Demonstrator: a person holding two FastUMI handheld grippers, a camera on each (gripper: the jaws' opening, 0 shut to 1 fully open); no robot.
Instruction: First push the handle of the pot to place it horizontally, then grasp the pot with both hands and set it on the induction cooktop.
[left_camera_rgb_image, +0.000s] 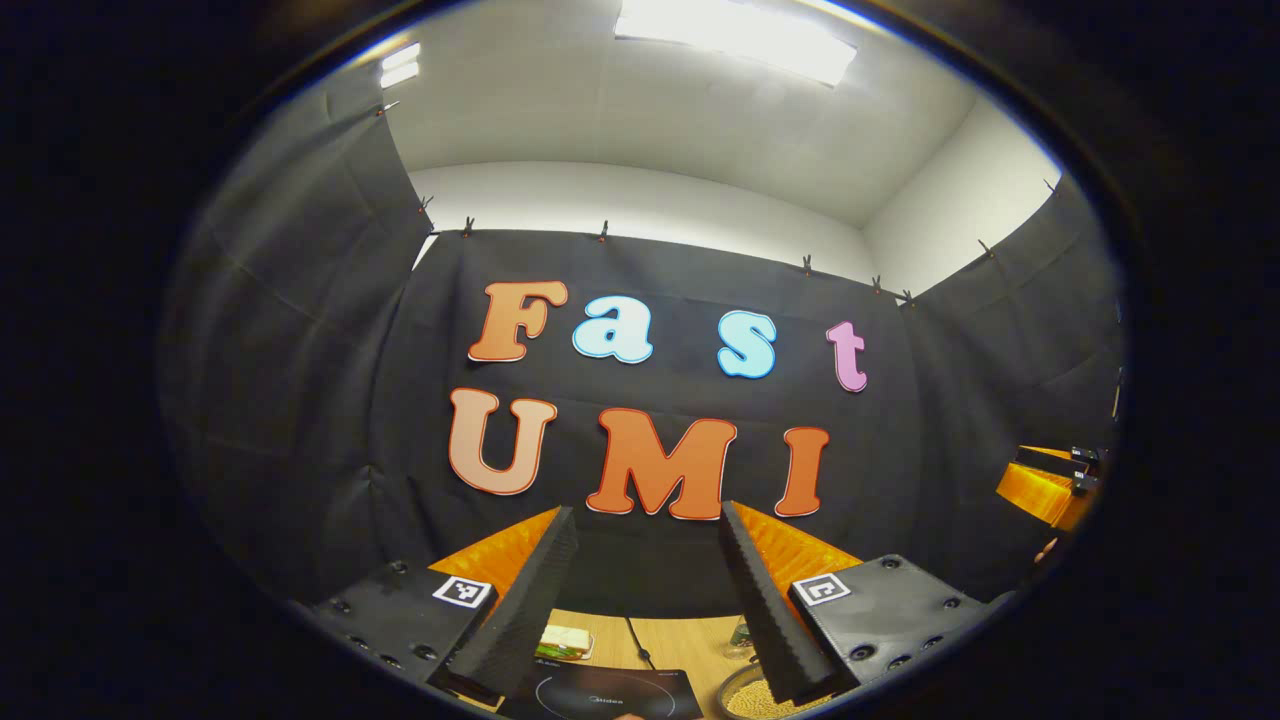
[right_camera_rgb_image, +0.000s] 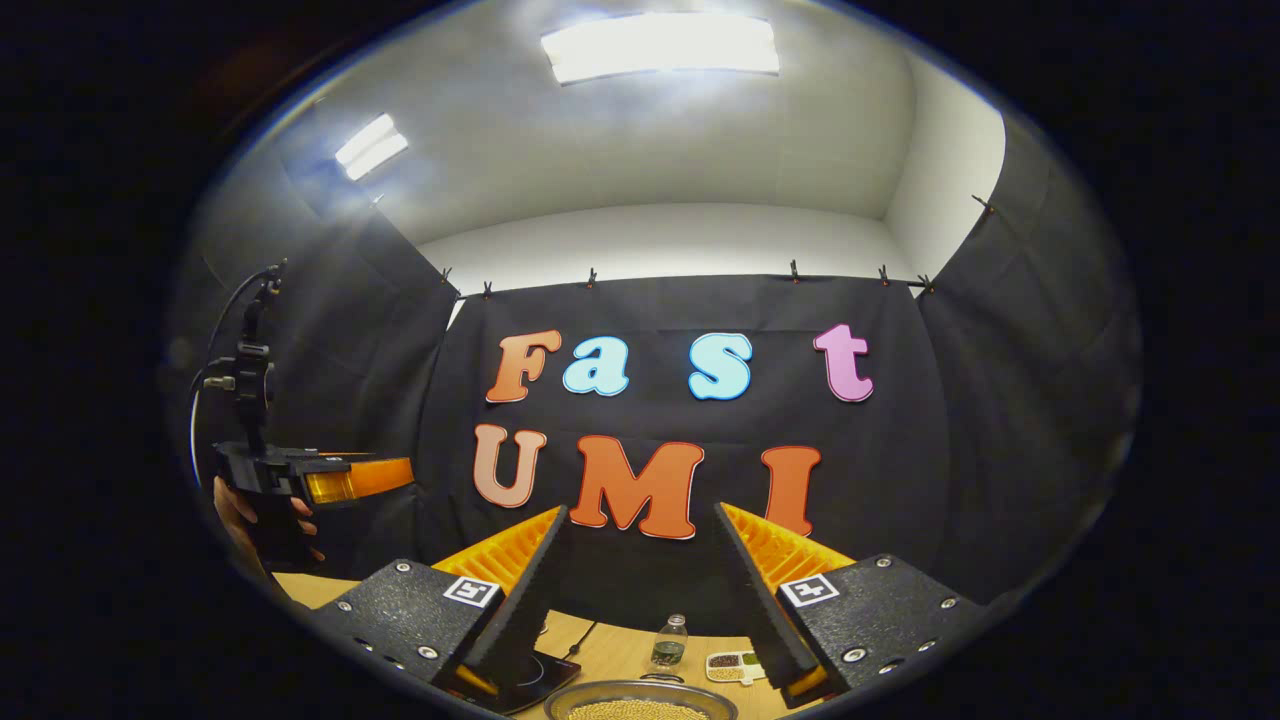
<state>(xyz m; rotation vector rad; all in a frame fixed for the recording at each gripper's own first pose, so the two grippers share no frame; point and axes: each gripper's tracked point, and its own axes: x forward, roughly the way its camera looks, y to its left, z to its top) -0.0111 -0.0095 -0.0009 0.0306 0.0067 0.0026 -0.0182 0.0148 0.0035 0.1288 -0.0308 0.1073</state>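
Left gripper view looks forward over a wooden table toward the black cloth wall, with a white ceiling and a bright light panel overhead. At the bottom of this view the left gripper has its two ribbed black fingers spread wide with nothing between them, held up above the table. Below and between those fingers lies the black induction cooktop, flat on the table, a dark cable running away from its far edge. Just to the right of the cooktop, at the lower edge of the view, is the pot, its round rim showing and its inside filled with small yellowish grains; its handle cannot be made out. Beyond the cooktop to the left sits a small flat green and pale item that is too small to name.

Right gripper view shows the right gripper likewise wide apart and holding nothing, above the same table. The pot lies directly beneath it at the bottom edge, with the cooktop just to its left. Behind the pot stand a small clear bottle and a little divided dish. Far to the left, a hand holds the other gripper.
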